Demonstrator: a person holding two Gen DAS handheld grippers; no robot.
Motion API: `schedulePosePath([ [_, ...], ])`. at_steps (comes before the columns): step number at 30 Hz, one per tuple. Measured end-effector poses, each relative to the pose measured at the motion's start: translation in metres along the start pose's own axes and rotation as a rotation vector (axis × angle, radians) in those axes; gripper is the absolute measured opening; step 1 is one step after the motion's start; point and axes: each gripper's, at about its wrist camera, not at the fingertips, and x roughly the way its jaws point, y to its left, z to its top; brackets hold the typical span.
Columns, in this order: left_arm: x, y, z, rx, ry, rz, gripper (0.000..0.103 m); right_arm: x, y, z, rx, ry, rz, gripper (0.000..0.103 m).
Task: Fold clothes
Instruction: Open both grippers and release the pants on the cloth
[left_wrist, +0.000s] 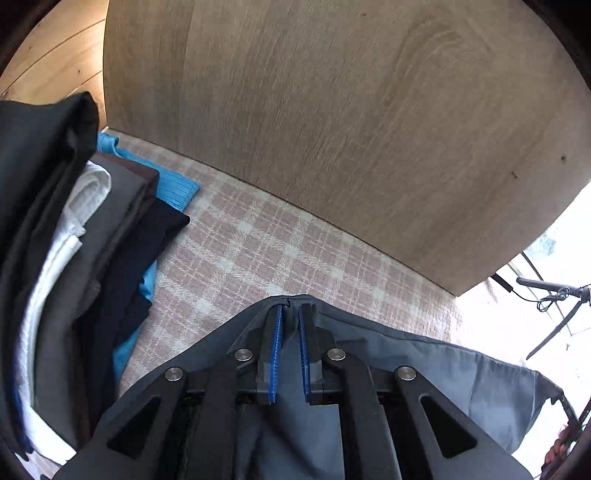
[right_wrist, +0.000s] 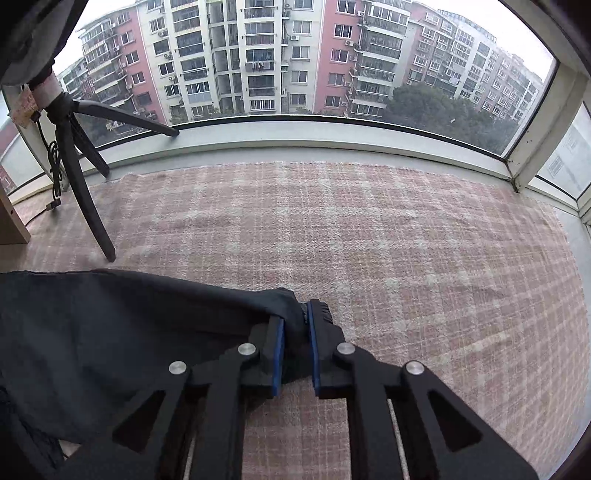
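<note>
A dark slate-grey garment lies spread on the pink plaid blanket, under the left gripper. That gripper's blue pads stand a narrow gap apart at the garment's far edge, and cloth shows through the gap. In the right wrist view the same garment stretches away to the left. One bunched corner of it sits between the pads of the right gripper, which are slightly parted just above the blanket.
A stack of folded clothes in black, white, grey, navy and light blue lies close on the left. A wooden panel rises behind the blanket. A black tripod stands at the left by the window ledge.
</note>
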Motion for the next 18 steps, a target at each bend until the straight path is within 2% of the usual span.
schedulePosePath([
  [4,-0.041,0.011,-0.017,0.033,-0.021,-0.028,0.010,-0.058,0.017,-0.031,-0.039,-0.023,0.113,0.022],
  [7,-0.082,0.019,-0.042,0.067,-0.060,-0.041,0.016,-0.095,0.057,-0.071,-0.136,-0.010,0.215,0.025],
  [9,-0.113,0.030,-0.063,0.087,-0.089,-0.043,0.019,-0.116,0.092,-0.100,-0.239,-0.010,0.238,0.026],
  [10,-0.129,0.034,-0.074,0.099,-0.103,-0.050,0.021,-0.120,0.107,-0.113,-0.256,0.005,0.278,0.028],
  [11,-0.144,0.042,-0.086,0.096,-0.119,-0.054,0.021,-0.123,0.122,-0.126,-0.263,0.026,0.327,0.036],
  [12,-0.158,0.051,-0.097,0.088,-0.133,-0.062,0.021,-0.126,0.138,-0.138,-0.269,0.048,0.376,0.040],
  [15,-0.195,0.080,-0.131,0.046,-0.169,-0.086,0.021,-0.112,0.183,-0.168,-0.304,0.094,0.399,0.041],
  [18,-0.235,0.110,-0.162,0.030,-0.212,-0.072,0.021,-0.091,0.210,-0.182,-0.282,0.150,0.428,0.041],
])
